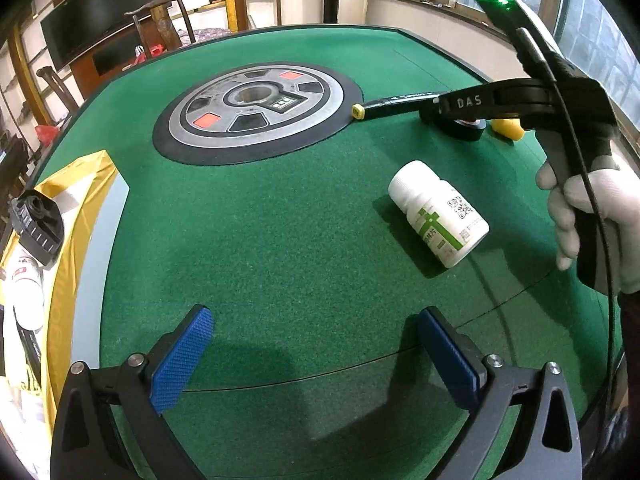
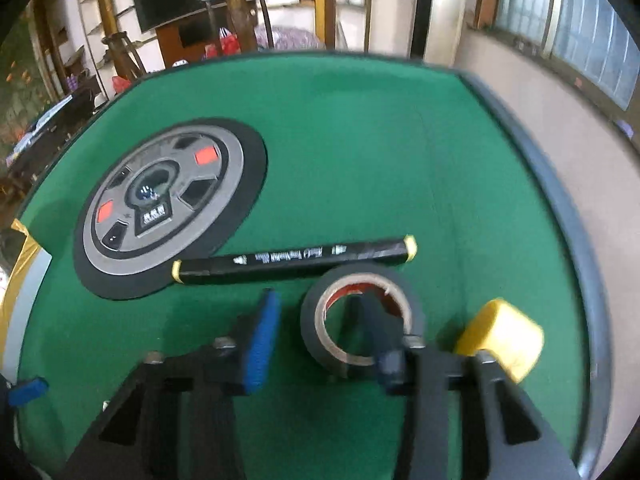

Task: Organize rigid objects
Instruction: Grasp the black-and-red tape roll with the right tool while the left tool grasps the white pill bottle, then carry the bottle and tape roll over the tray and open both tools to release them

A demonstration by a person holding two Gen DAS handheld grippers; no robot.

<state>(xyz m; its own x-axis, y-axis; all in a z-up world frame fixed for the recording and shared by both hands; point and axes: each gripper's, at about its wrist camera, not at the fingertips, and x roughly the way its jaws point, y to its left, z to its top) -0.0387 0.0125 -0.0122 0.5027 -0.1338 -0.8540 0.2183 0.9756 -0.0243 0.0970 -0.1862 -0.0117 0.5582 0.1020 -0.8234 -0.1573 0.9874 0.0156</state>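
Little looks sorted yet: the pill bottle, marker, tape roll and yellow block lie loose on the green table, left gripper wide and empty, right gripper spread, one finger inside the roll

Green felt counter, white bottle with a green-striped label, black tape roll, black marker tipped yellow, yellow block.
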